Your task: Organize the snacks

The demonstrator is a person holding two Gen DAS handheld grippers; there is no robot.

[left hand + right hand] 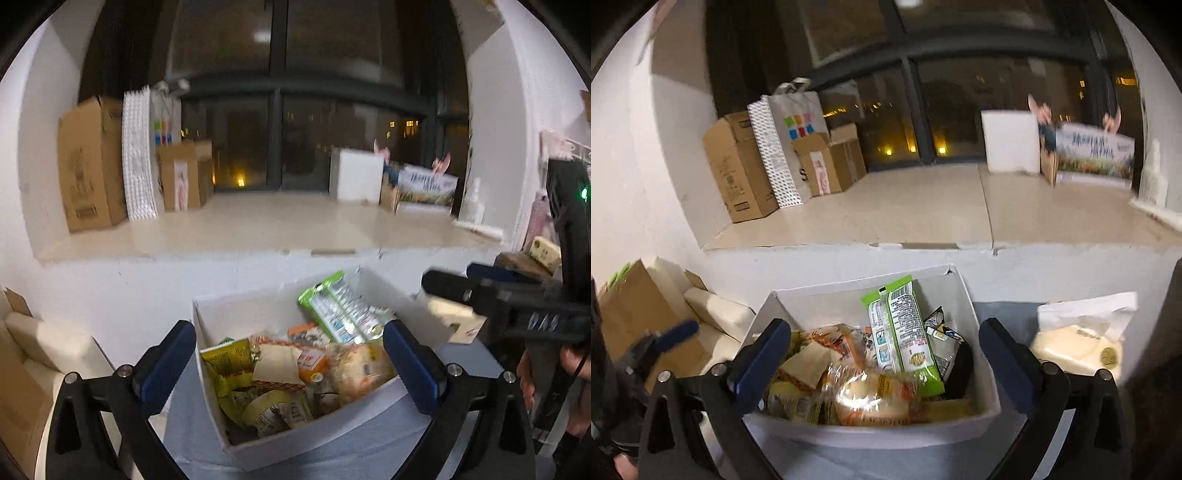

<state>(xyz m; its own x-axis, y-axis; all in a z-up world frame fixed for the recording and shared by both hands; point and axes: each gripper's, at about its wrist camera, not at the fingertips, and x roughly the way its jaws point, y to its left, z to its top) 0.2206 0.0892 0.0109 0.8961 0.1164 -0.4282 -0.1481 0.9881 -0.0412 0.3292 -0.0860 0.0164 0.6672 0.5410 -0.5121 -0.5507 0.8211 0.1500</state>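
White snack box, tissue pack beside, cardboard boxes behind

White box w/ green-edged pkt, yellow pkt; blue fingers; polka-dot bag.

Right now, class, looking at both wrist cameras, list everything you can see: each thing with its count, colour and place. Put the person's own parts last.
Snack box: one, white, open, on the blue-grey table.
Green packet: one, green and white, leaning on the box's far wall.
Round bun: one, pale, clear wrapper, box front.
Yellow packet: one, left side of box.
Dark packet: one, black, right side of box.
Tissue pack: one, cream, right of box.
Cardboard boxes: several, brown, left on window ledge.
Paper bag: one, white, coloured squares, among them.
White block: one, right on ledge.
Left tongs: open, blue pads, over box.
Right tongs: open, blue pads, over box.
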